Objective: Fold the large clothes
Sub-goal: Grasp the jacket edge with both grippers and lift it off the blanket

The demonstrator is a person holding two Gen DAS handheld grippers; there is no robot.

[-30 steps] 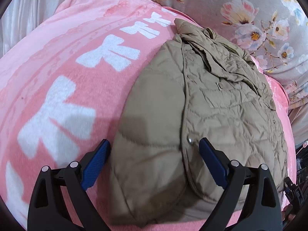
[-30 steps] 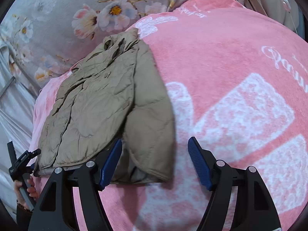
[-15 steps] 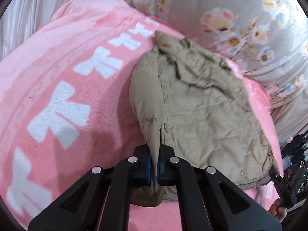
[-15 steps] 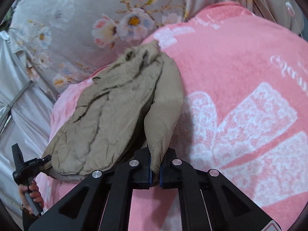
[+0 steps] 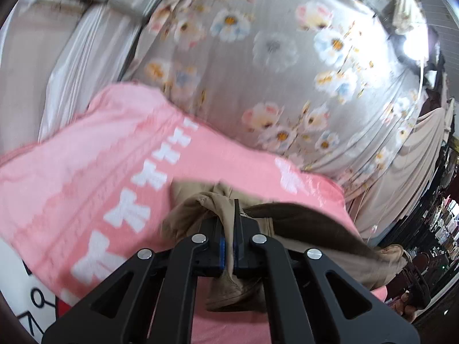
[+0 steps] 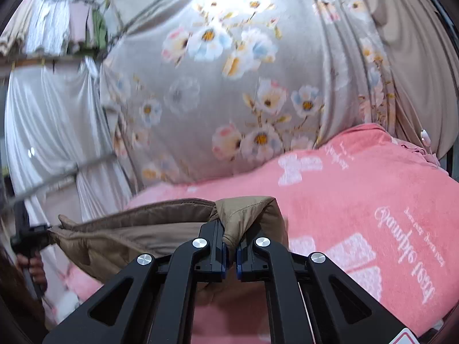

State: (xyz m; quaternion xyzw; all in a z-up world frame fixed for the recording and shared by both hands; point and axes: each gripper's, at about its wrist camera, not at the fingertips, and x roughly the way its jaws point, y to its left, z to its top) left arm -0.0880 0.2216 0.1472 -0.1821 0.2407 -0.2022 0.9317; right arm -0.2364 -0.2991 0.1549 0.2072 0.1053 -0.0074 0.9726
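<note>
A tan quilted jacket (image 5: 301, 229) hangs lifted above the pink blanket (image 5: 86, 177), stretched between my two grippers. My left gripper (image 5: 228, 223) is shut on one bottom corner of the jacket, and fabric bunches over its fingertips. My right gripper (image 6: 229, 235) is shut on the other bottom corner of the jacket (image 6: 137, 229). In the right wrist view the hem runs left to the other gripper (image 6: 27, 238). The rest of the jacket is hidden below the grippers.
The pink blanket (image 6: 373, 200) with white bows covers the bed. A grey flowered curtain (image 5: 272, 71) hangs behind it, also in the right wrist view (image 6: 229, 86). White drapes (image 6: 51, 120) hang at the left. Dark shelves (image 5: 441, 229) stand at the right.
Both grippers closed on the jacket's bottom corners, then lifted it off the blanket. The views have tilted up toward the curtain, and the jacket now hangs between the grippers.
</note>
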